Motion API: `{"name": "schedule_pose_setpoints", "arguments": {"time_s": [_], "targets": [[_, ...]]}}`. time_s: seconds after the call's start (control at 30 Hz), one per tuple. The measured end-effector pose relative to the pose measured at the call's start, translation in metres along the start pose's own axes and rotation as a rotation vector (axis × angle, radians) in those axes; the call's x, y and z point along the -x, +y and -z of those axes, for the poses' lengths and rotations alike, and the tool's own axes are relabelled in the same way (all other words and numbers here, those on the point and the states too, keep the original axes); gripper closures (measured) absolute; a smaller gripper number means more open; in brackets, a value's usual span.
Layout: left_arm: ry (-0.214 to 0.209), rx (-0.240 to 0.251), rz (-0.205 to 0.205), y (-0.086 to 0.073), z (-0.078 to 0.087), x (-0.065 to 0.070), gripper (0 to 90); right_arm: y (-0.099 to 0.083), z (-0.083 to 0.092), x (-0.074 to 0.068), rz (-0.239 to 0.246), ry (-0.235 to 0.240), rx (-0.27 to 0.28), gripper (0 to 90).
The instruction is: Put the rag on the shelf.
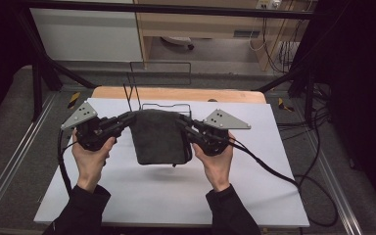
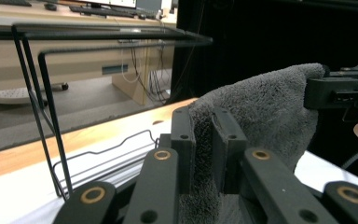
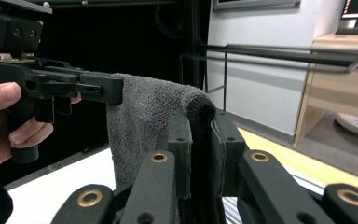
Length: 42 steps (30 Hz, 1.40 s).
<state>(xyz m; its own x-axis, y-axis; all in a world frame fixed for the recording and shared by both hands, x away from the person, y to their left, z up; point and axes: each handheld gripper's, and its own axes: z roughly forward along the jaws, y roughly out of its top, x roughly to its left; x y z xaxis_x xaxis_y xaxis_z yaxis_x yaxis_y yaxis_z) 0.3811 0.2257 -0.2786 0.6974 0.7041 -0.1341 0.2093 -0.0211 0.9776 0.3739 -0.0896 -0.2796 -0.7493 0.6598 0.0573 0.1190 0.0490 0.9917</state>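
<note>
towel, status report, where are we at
Left gripper and right gripper each shut on a top corner. Grey towel hangs off the white table. Black wire rack close behind.

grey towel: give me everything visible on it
The grey towel is dark, fluffy terry cloth, apparently folded, hanging as a rough rectangle above the white table sheet, with its shadow beneath. Its top edge is stretched between two corners: the left tool is shut on one, the right tool on the other. The lower edge hangs free. A black wire rack stands just behind it; whether they touch is unclear.
</note>
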Motion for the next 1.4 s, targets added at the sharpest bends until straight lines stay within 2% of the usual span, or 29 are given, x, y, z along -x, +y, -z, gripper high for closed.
{"name": "schedule_pose_setpoints", "arguments": {"time_s": [0.37,0.73,0.93,1.4], "targets": [[0.008,0.062,-0.009,0.022,-0.001,0.002,80.5,0.024,0.002,-0.002,0.036,-0.026,0.053,80.7],[0.019,0.135,-0.005,0.039,0.0,0.003,80.6,0.04,0.001,-0.004,0.048,-0.047,0.117,80.8],[0.019,0.158,-0.008,0.048,0.001,0.002,80.6,0.051,-0.001,-0.004,0.056,-0.058,0.138,80.8],[0.036,0.217,-0.03,0.081,0.002,0.002,80.7,0.083,-0.005,-0.003,0.088,-0.078,0.194,80.9]]}}
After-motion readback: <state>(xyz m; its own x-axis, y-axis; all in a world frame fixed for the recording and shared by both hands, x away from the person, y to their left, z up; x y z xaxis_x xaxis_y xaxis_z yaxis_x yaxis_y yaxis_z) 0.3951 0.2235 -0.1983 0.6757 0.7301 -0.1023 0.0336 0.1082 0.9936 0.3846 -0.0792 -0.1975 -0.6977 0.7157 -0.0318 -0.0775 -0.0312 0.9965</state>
